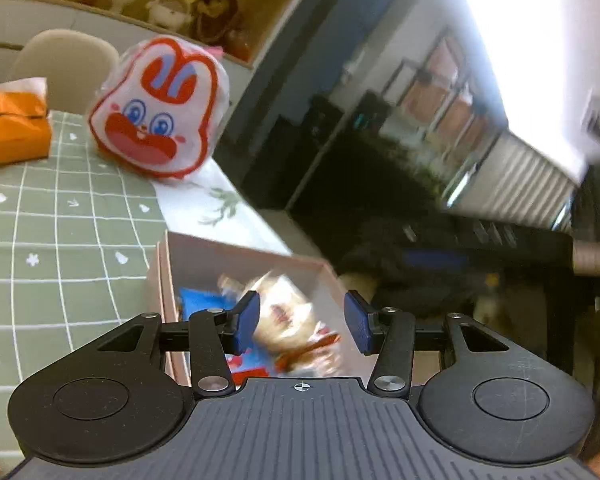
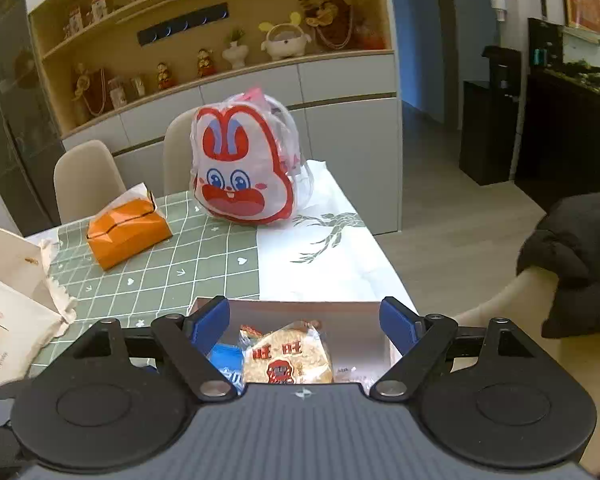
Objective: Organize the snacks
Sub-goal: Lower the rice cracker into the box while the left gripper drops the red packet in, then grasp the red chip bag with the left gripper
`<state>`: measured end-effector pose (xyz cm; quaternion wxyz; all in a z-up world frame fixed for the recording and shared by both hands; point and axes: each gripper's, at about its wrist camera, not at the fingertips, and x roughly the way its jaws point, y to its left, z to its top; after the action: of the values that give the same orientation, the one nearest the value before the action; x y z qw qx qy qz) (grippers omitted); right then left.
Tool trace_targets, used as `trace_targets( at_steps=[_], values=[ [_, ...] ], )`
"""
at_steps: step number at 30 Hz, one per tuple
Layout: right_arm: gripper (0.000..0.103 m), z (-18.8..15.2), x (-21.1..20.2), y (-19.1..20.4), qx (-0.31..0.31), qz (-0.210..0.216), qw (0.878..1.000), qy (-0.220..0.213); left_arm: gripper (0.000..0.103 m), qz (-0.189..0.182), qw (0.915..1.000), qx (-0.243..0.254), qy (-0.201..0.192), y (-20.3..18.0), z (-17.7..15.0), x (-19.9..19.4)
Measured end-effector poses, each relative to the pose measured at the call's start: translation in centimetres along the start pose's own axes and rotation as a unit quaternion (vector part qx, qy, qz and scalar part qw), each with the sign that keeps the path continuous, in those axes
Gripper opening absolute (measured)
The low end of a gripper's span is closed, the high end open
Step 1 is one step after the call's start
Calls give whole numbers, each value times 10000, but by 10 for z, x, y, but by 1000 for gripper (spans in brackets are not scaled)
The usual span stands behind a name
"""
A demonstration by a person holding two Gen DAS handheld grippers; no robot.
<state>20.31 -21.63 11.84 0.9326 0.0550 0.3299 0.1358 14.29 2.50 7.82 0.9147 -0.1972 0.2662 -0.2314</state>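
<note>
A clear-wrapped rice cracker pack (image 2: 288,356), printed with red "旺旺", is lying in the pink box (image 2: 308,307) at the table's near edge. Left gripper (image 1: 302,322) and right gripper (image 2: 304,326) are hovering released above it.

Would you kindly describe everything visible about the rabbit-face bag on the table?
The rabbit-face bag is a puffy, glossy plastic pouch shaped like a cartoon rabbit head: white face, red outline and ears with pale purple inners, blue eyes, wide red mouth. It stands upright at the far end of the table, straddling the green checked cloth and the white leaf-print cover. Something pink shows at its top. Neither gripper touches it.
</note>
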Motion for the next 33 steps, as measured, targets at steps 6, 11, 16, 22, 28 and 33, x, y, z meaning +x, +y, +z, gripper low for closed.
trace_targets(
  at_steps=[6,11,16,22,28,33],
  values=[
    [87,-39,-39,10,-580,-143,9982,15,52,711,9961,510,88,20,-13,-52],
    [87,-91,-43,39,-840,298,9951,418,52,1554,9874,278,88,62,-41,-127],
    [87,-146,-37,96,-1331,1043,9841,541,52,2616,9651,-14,-95,92,-67,-197],
    [87,-187,-29,165,-1680,2048,9607,834,52,3152,9452,-771,-350,126,-95,-234],
    [88,-212,-24,176,-2047,1781,9597,732,50,2915,9489,-1192,-205,139,-120,-229],
    [90,-213,-28,139,-1747,1612,9690,680,51,2322,9656,-1173,46,124,-123,-208]
  ],
)
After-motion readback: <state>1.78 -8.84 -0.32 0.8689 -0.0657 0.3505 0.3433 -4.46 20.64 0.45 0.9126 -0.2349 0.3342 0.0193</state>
